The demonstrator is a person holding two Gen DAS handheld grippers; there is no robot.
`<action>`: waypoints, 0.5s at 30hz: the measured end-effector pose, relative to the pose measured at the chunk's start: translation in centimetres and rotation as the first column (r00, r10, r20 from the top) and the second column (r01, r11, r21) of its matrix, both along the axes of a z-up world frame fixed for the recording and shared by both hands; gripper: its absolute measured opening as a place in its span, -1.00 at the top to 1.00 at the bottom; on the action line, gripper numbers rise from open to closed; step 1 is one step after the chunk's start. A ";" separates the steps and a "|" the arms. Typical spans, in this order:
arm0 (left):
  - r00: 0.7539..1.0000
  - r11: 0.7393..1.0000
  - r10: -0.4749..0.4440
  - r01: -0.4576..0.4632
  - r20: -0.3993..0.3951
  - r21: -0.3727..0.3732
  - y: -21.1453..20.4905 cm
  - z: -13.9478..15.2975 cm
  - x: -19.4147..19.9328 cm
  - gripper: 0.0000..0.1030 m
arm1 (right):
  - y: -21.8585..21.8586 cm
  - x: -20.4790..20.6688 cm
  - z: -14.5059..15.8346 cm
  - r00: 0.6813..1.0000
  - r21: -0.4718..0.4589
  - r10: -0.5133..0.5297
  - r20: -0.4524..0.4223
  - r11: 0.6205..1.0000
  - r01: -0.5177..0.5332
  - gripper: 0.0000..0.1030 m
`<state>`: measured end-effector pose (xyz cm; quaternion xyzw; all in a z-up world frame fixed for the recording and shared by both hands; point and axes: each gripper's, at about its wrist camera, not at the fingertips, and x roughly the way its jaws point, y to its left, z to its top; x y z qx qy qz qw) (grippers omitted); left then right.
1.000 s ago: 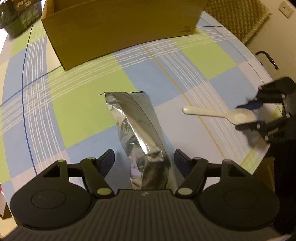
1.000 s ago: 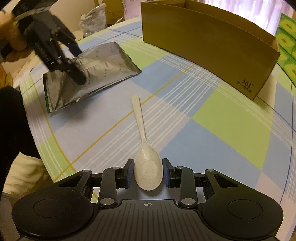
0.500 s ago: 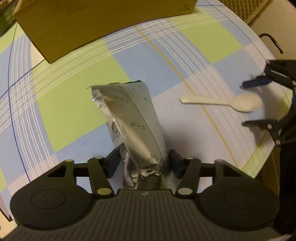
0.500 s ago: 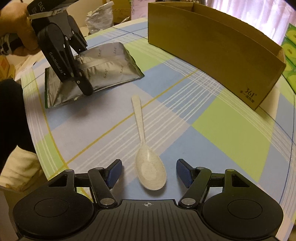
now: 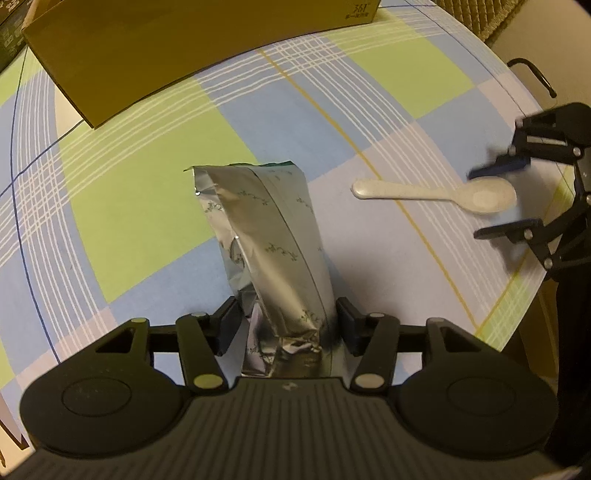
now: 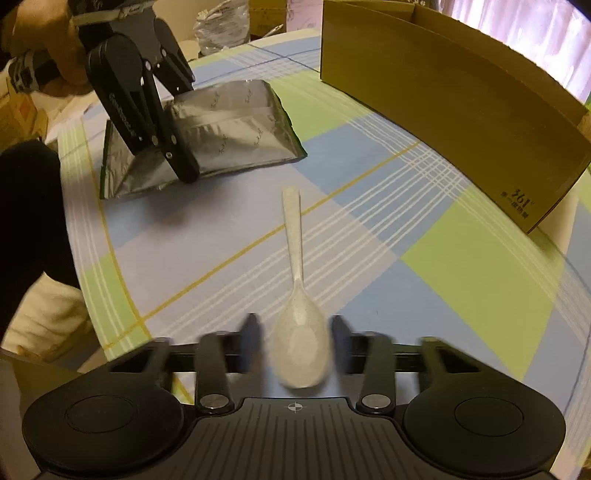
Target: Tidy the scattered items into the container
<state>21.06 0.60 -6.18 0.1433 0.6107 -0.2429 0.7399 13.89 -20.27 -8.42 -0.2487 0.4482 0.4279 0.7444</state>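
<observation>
A silver foil pouch [image 5: 266, 236] lies on the checked tablecloth, and my left gripper [image 5: 288, 325] is shut on its crumpled near end. The right wrist view shows the same pouch [image 6: 236, 129] tilted up under the left gripper [image 6: 184, 162]. A white spoon [image 6: 295, 240] lies flat with its handle pointing away. Its bowl sits between the blurred fingers of my right gripper [image 6: 295, 332], which stand close on either side, still open. The left wrist view has the spoon [image 5: 424, 192] and the right gripper [image 5: 502, 199] at the right. A brown cardboard box [image 5: 184, 48] [image 6: 461, 103] stands behind, open at the top.
The round table's edge [image 5: 517, 295] curves close behind the right gripper. A person's hand [image 6: 44, 44] holds the left gripper. A crumpled plastic bag [image 6: 221, 22] and dark boxes [image 5: 11, 29] sit beyond the table. Bare cloth [image 5: 147, 192] lies between pouch and box.
The left gripper closed on the pouch and has tilted its end up. The right gripper let go of the spoon bowl, opened wide, and is now narrowing around it again.
</observation>
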 end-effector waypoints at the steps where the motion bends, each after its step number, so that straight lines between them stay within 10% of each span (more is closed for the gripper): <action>1: 1.000 1.000 0.000 0.000 0.002 0.001 -0.1 0.0 -0.1 0.01 | 0.1 -0.1 0.0 1.000 -0.003 -0.001 0.006 1.000 0.001 0.35; 15: 0.996 0.997 0.078 -0.077 0.038 -0.031 1.0 0.7 -1.1 0.28 | -1.5 -1.1 0.9 0.995 0.075 -0.091 0.037 0.993 0.088 0.38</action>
